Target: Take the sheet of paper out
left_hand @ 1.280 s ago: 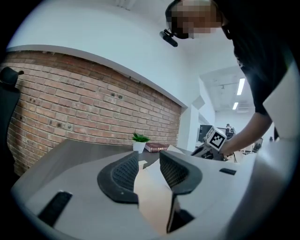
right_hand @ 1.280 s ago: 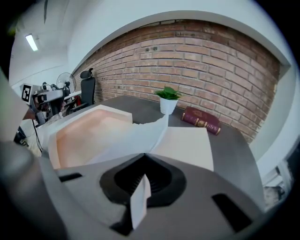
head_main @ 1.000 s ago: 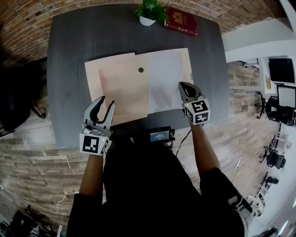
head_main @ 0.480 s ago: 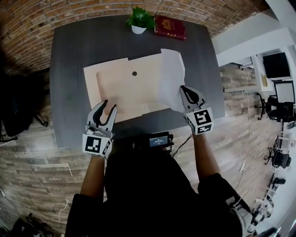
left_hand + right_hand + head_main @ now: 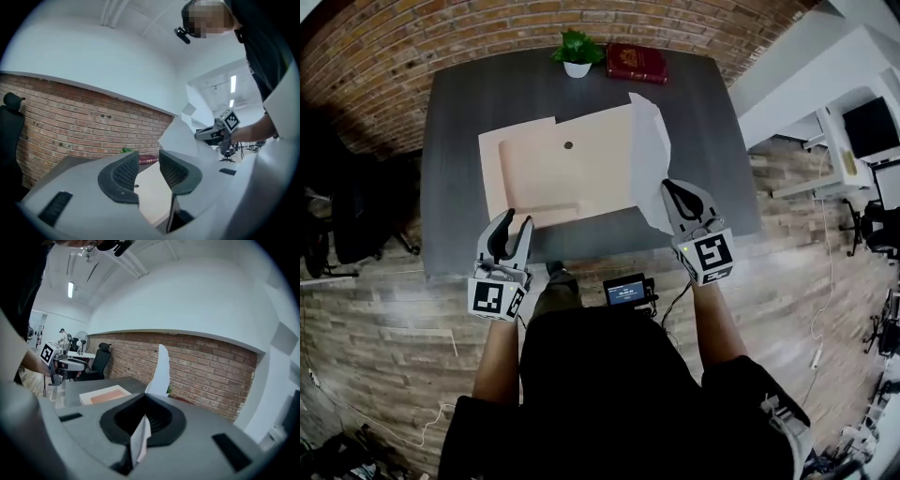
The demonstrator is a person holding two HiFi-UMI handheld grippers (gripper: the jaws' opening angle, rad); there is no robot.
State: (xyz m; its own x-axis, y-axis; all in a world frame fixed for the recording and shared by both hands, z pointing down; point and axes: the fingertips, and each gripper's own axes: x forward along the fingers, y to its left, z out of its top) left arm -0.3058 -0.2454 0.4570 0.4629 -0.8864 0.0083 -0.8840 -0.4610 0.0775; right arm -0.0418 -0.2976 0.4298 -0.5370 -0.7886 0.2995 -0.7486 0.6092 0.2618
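White sheet of paper (image 5: 649, 150) rises curled at the right end of the tan envelope (image 5: 548, 173) on the dark desk (image 5: 450, 141), its near corner clamped in the right claw (image 5: 673, 190). Left claw (image 5: 515, 225) hangs apart, empty, over the desk's near edge.

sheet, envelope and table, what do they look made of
Sheet: thin white matte paper; it curls where lifted.
Envelope: tan, matte, likely kraft paper or thin card; lies flat with crisp edges.
Table: dark grey, matte, perhaps wood-grain laminate; faint streaks.
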